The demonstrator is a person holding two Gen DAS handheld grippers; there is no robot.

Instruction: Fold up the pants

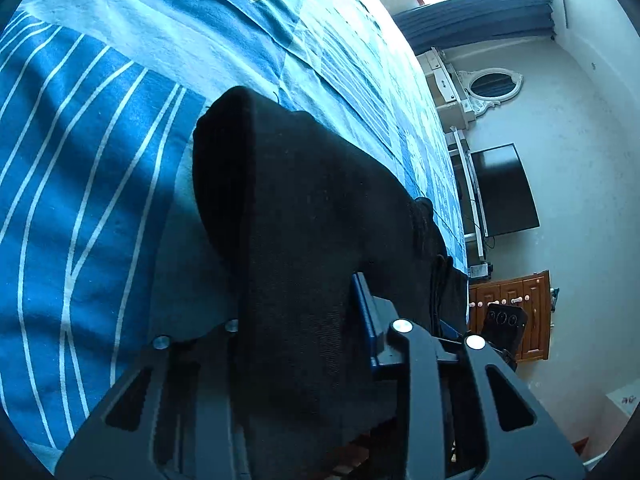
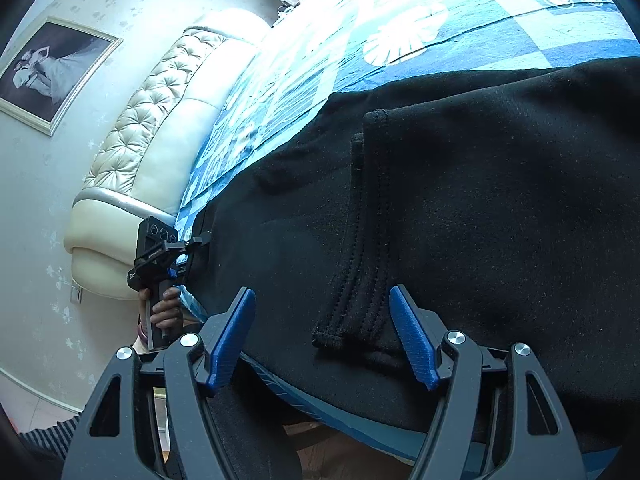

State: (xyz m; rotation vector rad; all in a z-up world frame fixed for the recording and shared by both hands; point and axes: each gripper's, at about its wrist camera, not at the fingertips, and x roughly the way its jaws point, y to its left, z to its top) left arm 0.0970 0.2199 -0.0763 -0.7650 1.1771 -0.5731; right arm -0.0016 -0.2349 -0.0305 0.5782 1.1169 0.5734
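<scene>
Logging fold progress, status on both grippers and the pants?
Left gripper shut on black pants, fabric lifted. Right gripper open, hovering over the hem at the bed edge. Nothing in the way.

Both wrist views low, close over bed (image 1: 100,160), sharing black pants (image 2: 480,200)

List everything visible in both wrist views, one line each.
pants: 1, black, spread on the bed, one end bunched between the left fingers
bedspread: 1, blue with white patterns, under the pants
headboard: 1, cream, tufted, bed end
framed picture: 1, black-and-white, wall
TV: 1, black, wall
oval mirror: 1, white frame, wall
cabinet: 1, brown wood, floor
curtain: 1, blue, below window
left gripper: 1, black, blue fingers, shut on pants
right gripper: 1, black, blue fingers, open over pants
hand: 1, holding left gripper handle
</scene>
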